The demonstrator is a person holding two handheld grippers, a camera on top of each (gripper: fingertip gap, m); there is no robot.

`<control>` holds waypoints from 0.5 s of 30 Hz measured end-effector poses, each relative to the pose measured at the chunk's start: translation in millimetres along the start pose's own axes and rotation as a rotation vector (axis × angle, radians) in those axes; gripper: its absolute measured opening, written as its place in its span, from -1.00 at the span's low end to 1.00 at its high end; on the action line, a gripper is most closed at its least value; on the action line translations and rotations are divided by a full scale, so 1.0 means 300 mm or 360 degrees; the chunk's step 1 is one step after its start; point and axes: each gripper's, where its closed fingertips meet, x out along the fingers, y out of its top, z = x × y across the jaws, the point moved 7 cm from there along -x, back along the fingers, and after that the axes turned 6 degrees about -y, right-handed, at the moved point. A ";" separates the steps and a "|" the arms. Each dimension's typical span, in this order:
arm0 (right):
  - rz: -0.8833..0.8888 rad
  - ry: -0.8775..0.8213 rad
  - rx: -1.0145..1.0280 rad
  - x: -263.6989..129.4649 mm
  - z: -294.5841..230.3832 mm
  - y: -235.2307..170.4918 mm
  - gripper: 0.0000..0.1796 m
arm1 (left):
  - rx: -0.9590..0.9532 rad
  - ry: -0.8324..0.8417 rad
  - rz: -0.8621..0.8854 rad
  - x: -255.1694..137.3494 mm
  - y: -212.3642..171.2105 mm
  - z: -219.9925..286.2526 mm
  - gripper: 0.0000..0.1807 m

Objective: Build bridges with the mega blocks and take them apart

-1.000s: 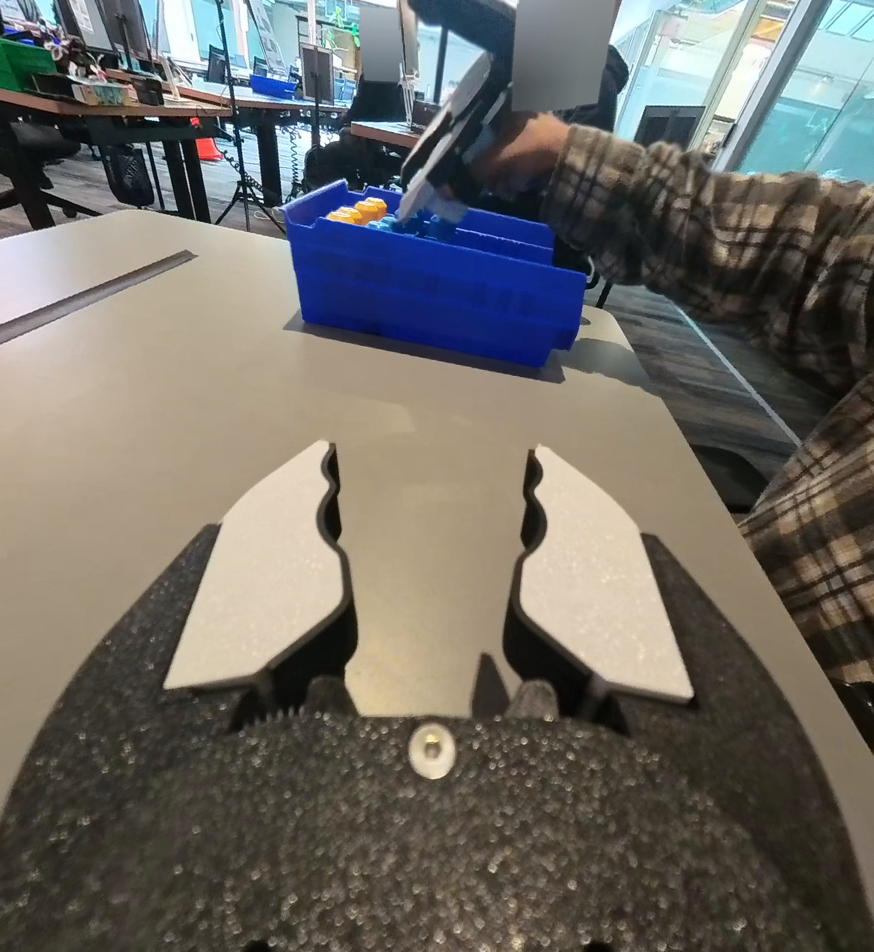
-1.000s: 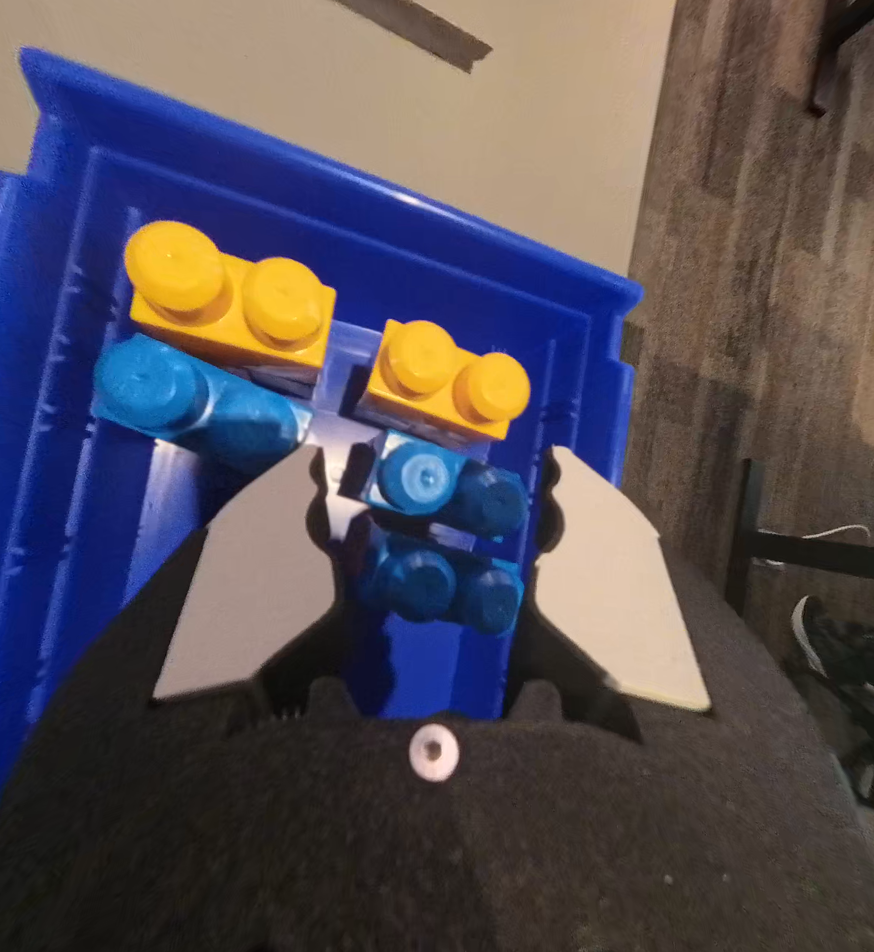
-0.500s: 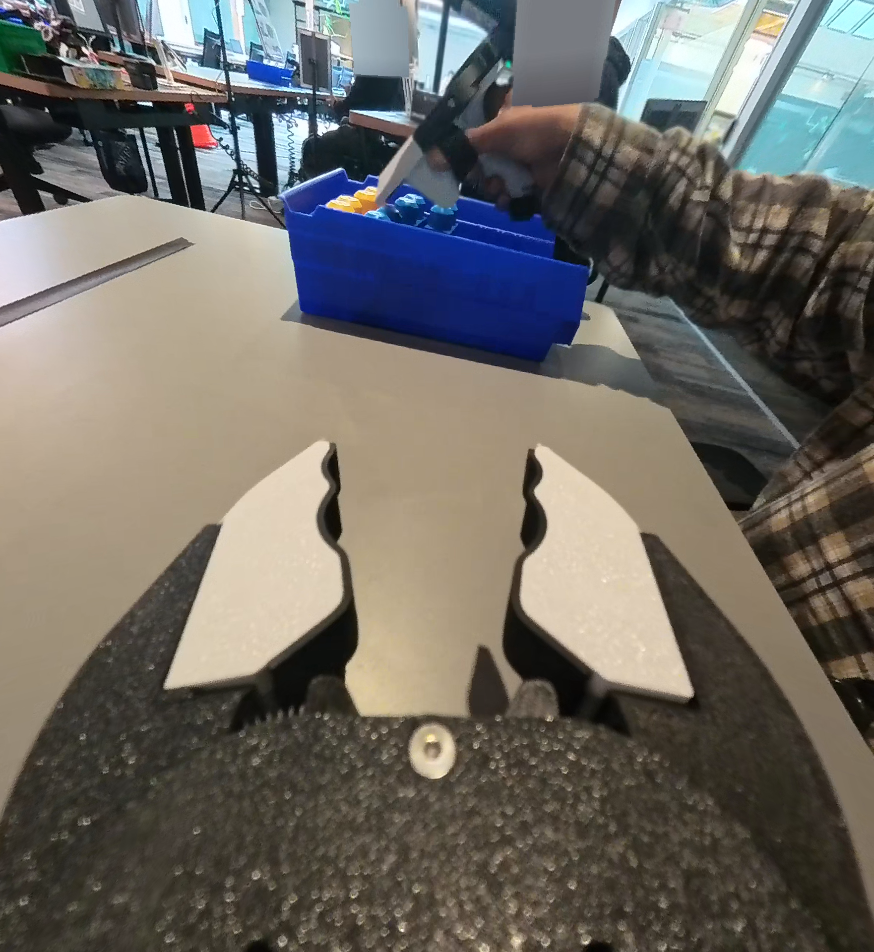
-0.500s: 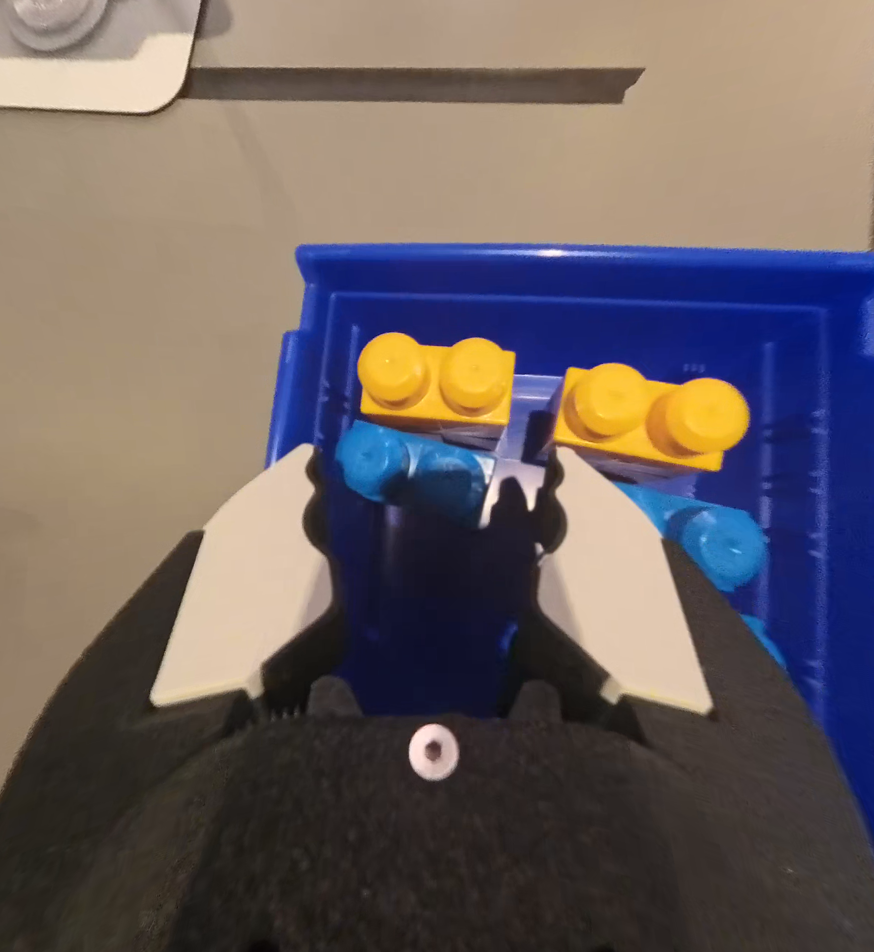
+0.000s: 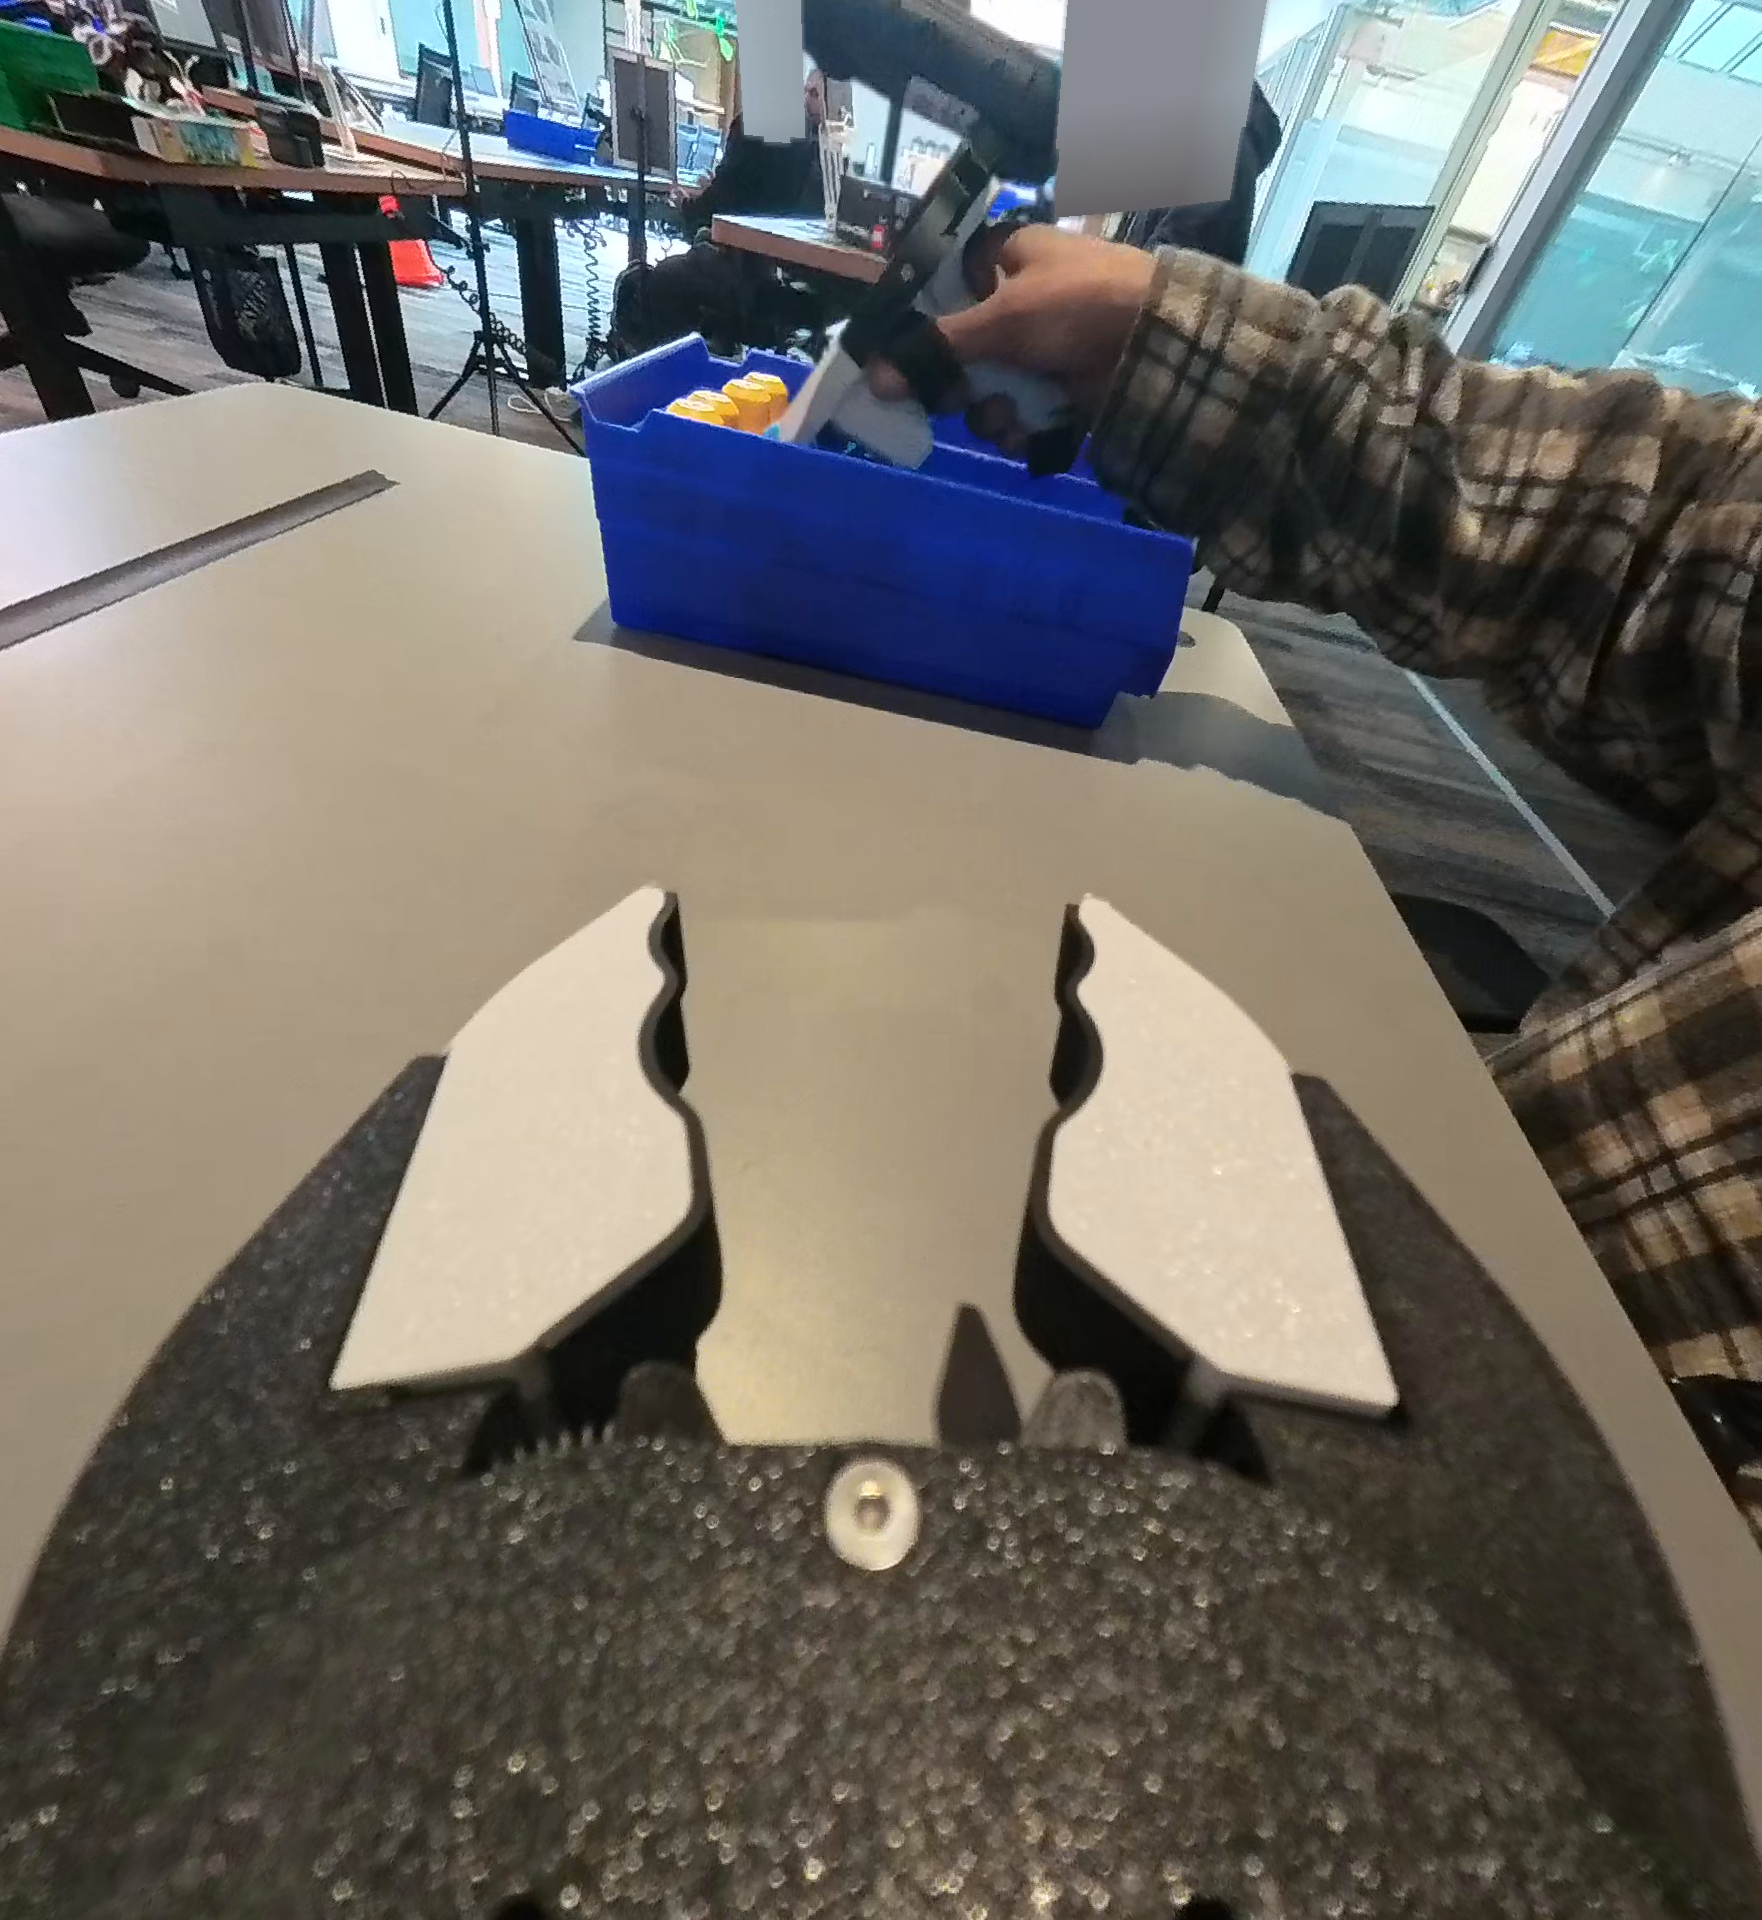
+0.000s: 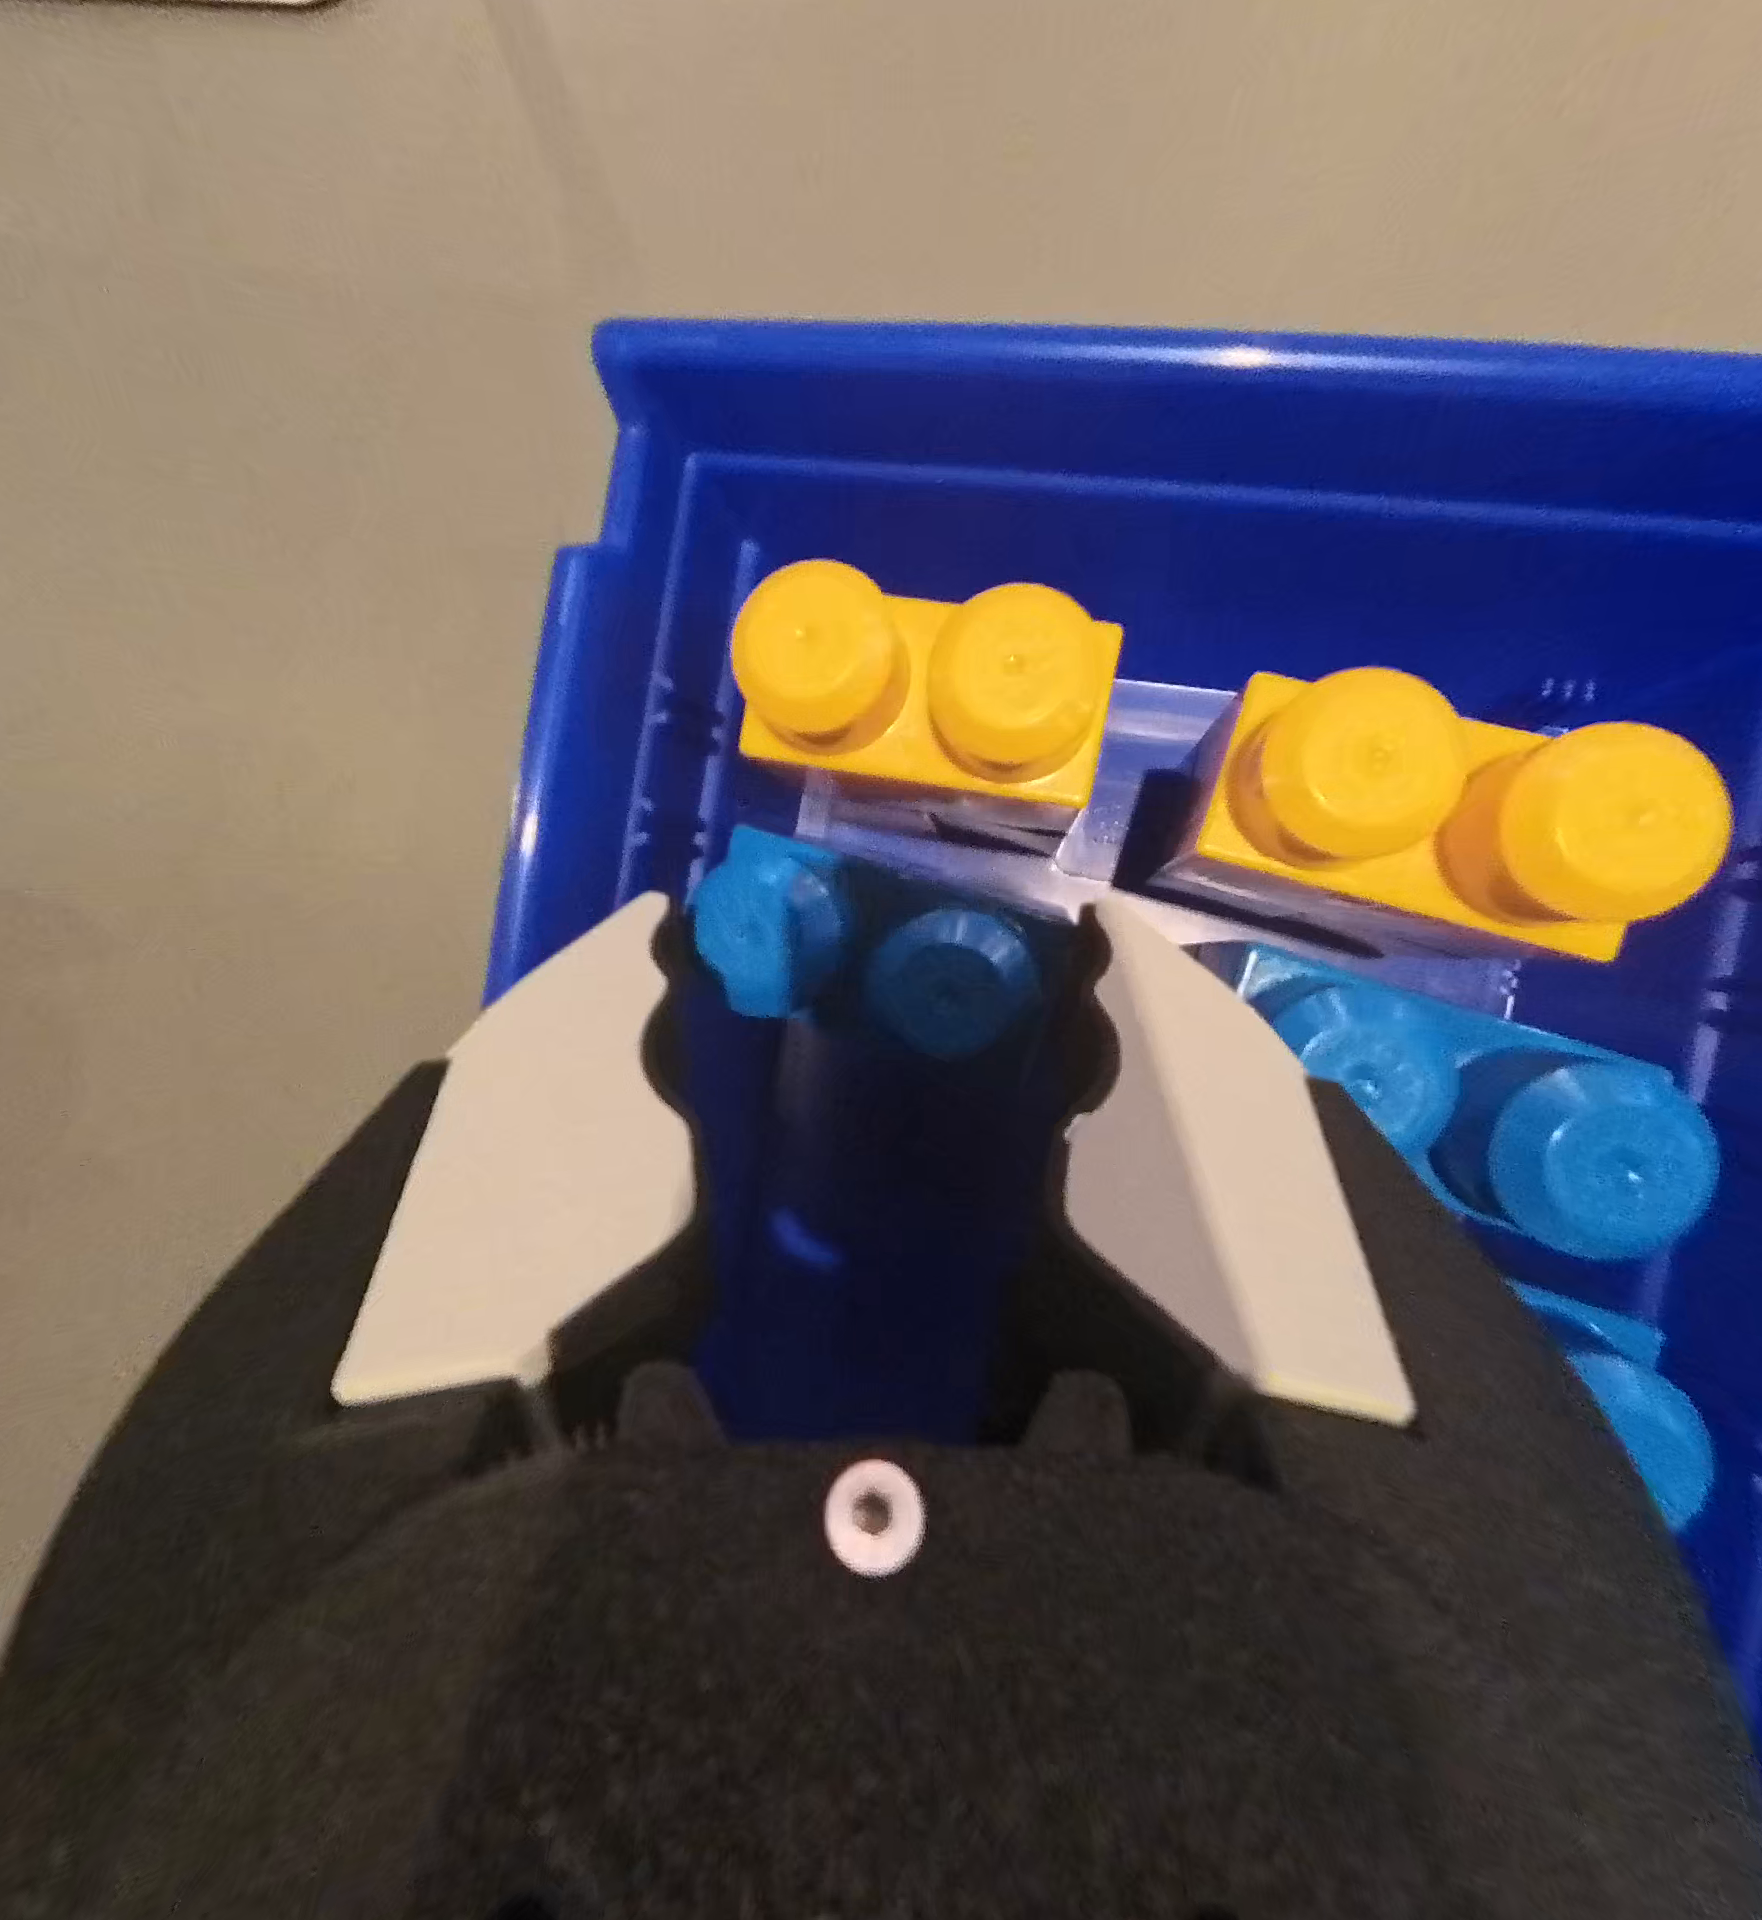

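Note:
A blue bin (image 5: 887, 582) stands at the far side of the grey table (image 5: 233, 779). In the right wrist view the bin (image 6: 1220, 405) holds two yellow two-stud blocks (image 6: 924, 686) (image 6: 1428, 810) and several blue blocks. My right gripper (image 6: 872, 914) is open, reaching down into the bin, its fingertips on either side of a blue two-stud block (image 6: 866, 961). It shows in the left wrist view (image 5: 856, 405) too, held by a hand in a plaid sleeve. My left gripper (image 5: 866, 914) is open and empty, low over the bare table well short of the bin.
More blue blocks (image 6: 1542, 1132) lie at the right inside the bin. A dark slot (image 5: 139, 566) runs across the table's far left. The table's right edge (image 5: 1459, 997) drops to the floor. Desks and stands fill the room behind. Tip to tip, the grippers are about 35 cm apart.
My right gripper has shifted left and down inside the bin, now straddling the left blue block. The left gripper has stayed put.

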 end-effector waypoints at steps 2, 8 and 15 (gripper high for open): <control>-0.0019 -0.0012 -0.0007 -0.007 0.003 -0.004 -0.21 | -0.0001 0.0000 -0.0006 0.003 -0.002 0.000 -0.24; 0.0023 0.0002 -0.0046 0.004 0.003 0.005 -0.21 | 0.0006 -0.0002 -0.0014 0.007 -0.003 0.002 -0.24; 0.0013 0.0096 -0.0266 0.005 -0.001 0.015 -0.21 | 0.0010 -0.0003 -0.0007 0.003 0.001 0.004 -0.25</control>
